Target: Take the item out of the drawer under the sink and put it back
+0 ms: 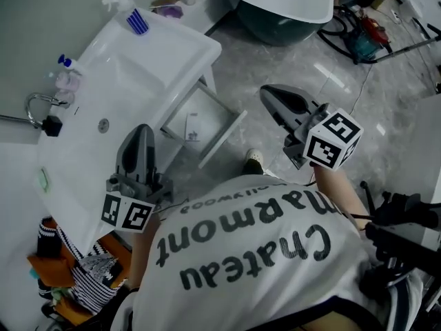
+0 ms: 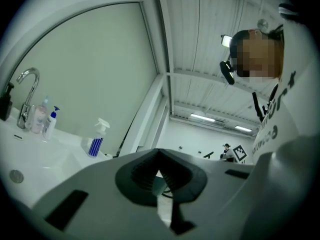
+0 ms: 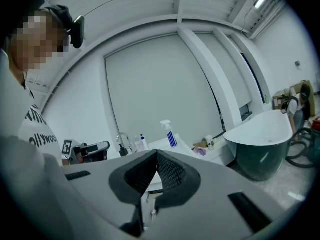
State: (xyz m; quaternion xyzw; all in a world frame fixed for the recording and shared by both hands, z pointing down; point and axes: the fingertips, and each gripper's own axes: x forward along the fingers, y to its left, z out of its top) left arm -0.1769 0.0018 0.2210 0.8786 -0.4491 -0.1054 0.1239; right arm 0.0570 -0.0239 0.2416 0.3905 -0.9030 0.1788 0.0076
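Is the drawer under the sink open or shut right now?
Open: the drawer is pulled out from under the sink, a white item lying inside.

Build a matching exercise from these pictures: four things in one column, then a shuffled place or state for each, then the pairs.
1 drawer
2 spray bottle
3 left gripper
4 bathtub

A jaws shut, nothing held
B stands on the far corner of the sink
C pulled open under the sink
D on the floor beyond the sink

Pairs: 1-C, 2-B, 3-A, 4-D
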